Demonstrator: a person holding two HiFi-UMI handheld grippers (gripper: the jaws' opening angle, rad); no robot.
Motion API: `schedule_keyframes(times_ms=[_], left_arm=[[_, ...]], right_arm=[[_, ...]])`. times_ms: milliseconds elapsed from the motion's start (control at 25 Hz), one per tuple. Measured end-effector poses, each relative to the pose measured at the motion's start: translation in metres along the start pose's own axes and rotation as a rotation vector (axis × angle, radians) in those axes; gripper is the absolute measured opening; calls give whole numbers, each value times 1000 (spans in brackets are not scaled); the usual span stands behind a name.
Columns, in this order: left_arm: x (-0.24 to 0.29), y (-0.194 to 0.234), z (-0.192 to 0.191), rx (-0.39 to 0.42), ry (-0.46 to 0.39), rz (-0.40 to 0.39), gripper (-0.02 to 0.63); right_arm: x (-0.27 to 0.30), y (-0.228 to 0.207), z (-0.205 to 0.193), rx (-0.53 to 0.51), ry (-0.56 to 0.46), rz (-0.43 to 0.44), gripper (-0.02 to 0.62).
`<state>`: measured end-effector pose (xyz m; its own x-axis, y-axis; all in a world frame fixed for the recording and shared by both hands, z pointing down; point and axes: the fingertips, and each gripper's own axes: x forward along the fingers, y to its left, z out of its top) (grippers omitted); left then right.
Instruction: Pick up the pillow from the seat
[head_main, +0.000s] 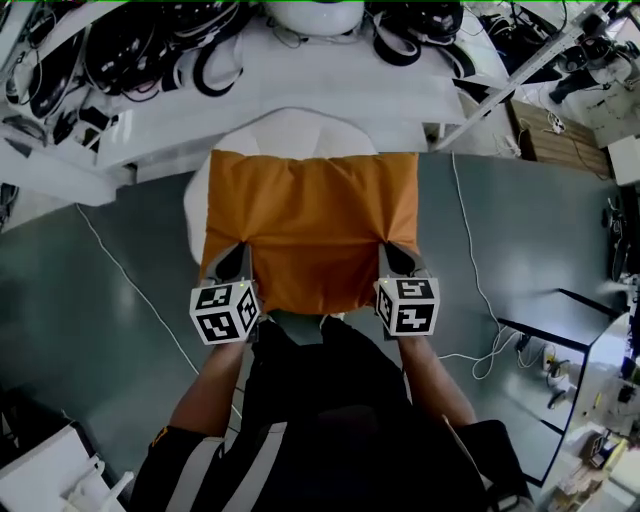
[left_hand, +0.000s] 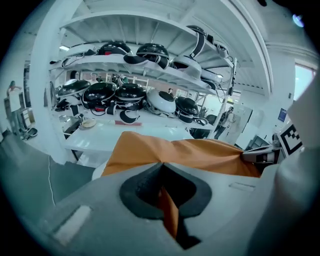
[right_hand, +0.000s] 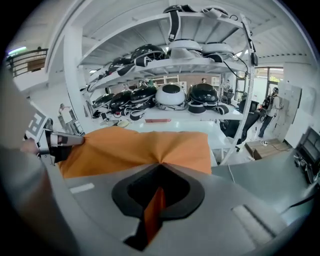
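Note:
An orange pillow (head_main: 310, 225) hangs lifted above a round white seat (head_main: 290, 130), stretched flat between my two grippers. My left gripper (head_main: 243, 252) is shut on the pillow's near left corner, and my right gripper (head_main: 387, 250) is shut on its near right corner. In the left gripper view the orange fabric (left_hand: 165, 155) bunches into the closed jaws of the left gripper (left_hand: 162, 167). The right gripper view shows the pillow (right_hand: 135, 147) pinched the same way in the right gripper (right_hand: 160, 167), with the left gripper (right_hand: 52, 142) at its far corner.
A white table (head_main: 300, 70) with black helmets and cables stands behind the seat. White shelving (right_hand: 170, 65) loaded with helmets rises beyond it. White cables (head_main: 130, 290) trail across the dark floor on both sides. More benches stand at the right edge (head_main: 600, 420).

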<state>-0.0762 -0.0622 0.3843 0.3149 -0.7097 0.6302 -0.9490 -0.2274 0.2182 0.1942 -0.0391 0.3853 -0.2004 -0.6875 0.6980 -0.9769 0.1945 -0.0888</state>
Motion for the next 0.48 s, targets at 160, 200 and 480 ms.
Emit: schedule_keyframes(times_ms=[160, 200, 480], left_arm=[[-21, -9, 16, -22, -68, 42, 3], [-26, -11, 20, -27, -81, 50, 5], [-62, -14, 44, -31, -150, 75, 5]], right_arm=[[-11, -3, 25, -48, -50, 53, 8], [-14, -3, 31, -63, -61, 64, 8], [-42, 9, 67, -117, -148, 97, 8]])
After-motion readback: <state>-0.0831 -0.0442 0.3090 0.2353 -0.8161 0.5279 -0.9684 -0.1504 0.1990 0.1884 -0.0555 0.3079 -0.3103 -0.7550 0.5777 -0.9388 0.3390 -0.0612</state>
